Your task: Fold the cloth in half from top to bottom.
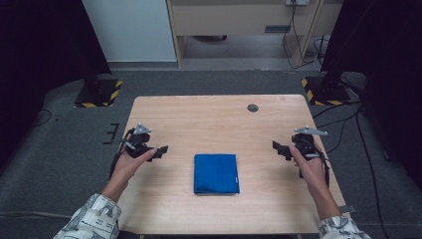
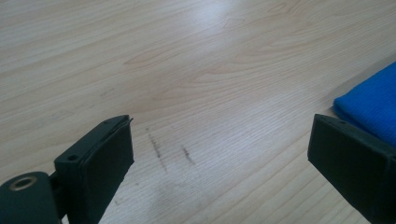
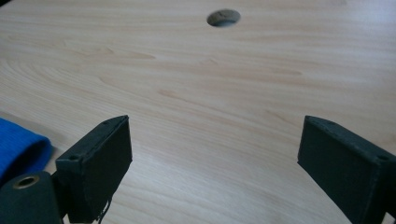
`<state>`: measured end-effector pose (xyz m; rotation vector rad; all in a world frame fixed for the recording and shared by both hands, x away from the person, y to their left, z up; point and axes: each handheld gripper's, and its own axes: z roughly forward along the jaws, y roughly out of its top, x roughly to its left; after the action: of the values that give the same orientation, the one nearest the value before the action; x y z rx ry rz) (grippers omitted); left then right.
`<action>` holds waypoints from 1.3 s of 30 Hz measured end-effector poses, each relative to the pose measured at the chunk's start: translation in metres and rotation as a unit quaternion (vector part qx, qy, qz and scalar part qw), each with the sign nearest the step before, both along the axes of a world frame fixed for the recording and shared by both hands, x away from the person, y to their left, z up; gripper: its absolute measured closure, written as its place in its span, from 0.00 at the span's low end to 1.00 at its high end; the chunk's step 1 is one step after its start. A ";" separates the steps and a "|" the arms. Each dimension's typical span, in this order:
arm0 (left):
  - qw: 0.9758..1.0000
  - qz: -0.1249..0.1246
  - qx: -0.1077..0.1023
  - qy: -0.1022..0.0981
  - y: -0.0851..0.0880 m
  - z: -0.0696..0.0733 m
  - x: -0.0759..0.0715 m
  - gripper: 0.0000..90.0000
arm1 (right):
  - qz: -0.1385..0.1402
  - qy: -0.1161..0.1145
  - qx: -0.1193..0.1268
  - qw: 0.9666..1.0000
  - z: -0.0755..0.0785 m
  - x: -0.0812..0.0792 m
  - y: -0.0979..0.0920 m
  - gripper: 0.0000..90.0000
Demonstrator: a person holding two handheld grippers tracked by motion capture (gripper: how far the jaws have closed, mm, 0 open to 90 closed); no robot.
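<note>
Currently, a folded blue cloth (image 1: 216, 173) is laid flat on the wooden table (image 1: 214, 114), toward its near edge and about midway across. The left gripper (image 1: 162, 149) is held just to the left of the cloth, the right gripper (image 1: 276, 146) a little farther off to its right; both are held with jaws spread wide and nothing between them. The cloth is judged to be light, soft and limp, so it will sag and unfold if lifted carelessly. A grip is best taken at a corner or along an edge, where the layers can be pinched together. A cable hole (image 1: 253, 107) lies well beyond the cloth.
</note>
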<state>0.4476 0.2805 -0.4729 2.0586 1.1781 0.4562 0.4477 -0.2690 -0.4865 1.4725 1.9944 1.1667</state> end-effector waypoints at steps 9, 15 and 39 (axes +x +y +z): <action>1.000 0.009 0.017 0.015 0.005 -0.019 0.011 0.07 | -0.028 0.034 -0.016 0.999 -0.024 0.005 -0.024 0.12; 0.999 0.018 0.022 0.020 0.009 -0.035 0.020 0.07 | -0.058 0.052 -0.013 0.997 -0.039 0.016 -0.037 0.12; 0.997 0.066 0.030 0.005 0.013 -0.065 0.025 0.02 | -0.086 0.056 -0.098 0.990 -0.054 0.029 -0.012 0.03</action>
<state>0.4726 0.2938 -0.5376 2.0431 1.3280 0.5501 0.4762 -0.2808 -0.5402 1.6004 1.9461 0.8088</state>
